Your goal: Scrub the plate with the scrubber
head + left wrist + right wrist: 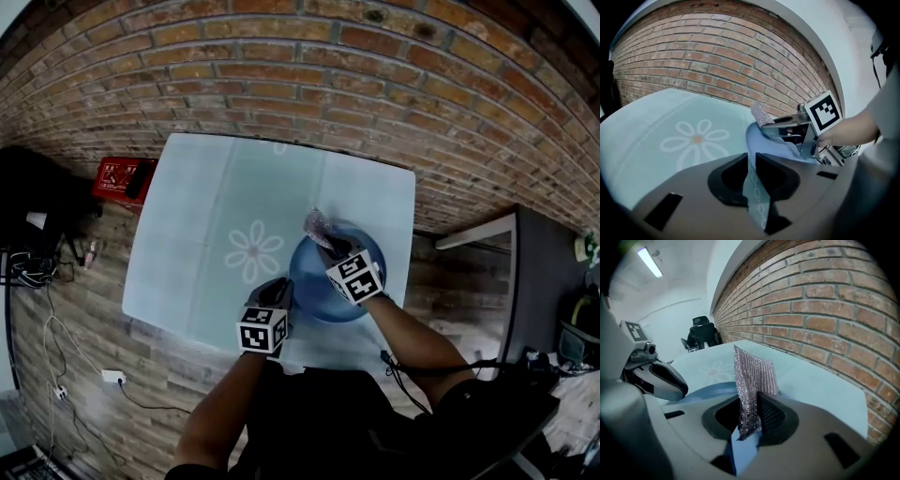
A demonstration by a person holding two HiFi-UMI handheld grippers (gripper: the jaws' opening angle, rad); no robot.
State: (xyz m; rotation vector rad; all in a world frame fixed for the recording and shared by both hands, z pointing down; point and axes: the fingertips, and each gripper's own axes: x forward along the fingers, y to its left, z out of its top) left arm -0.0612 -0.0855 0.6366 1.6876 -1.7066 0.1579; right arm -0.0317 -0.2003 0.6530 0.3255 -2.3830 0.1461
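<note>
A blue plate (323,281) lies near the right front of the table (197,234), which is covered with a pale blue flowered cloth. My left gripper (284,291) stands at the plate's left rim. In the left gripper view the jaws are shut on the rim of the plate (771,143), which runs into the narrow gap. My right gripper (330,246) hovers over the plate, shut on a silvery mesh scrubber (317,224). The scrubber (752,376) sticks up from between the jaws above the plate (705,392). From the left gripper view, the scrubber (761,114) hangs over the plate's far edge.
A brick wall (375,84) runs right behind the table. A red box (124,180) lies on the floor at the left, with cables and a power strip (112,377) nearby. A dark desk (553,272) stands at the right. A black chair (702,333) is far off.
</note>
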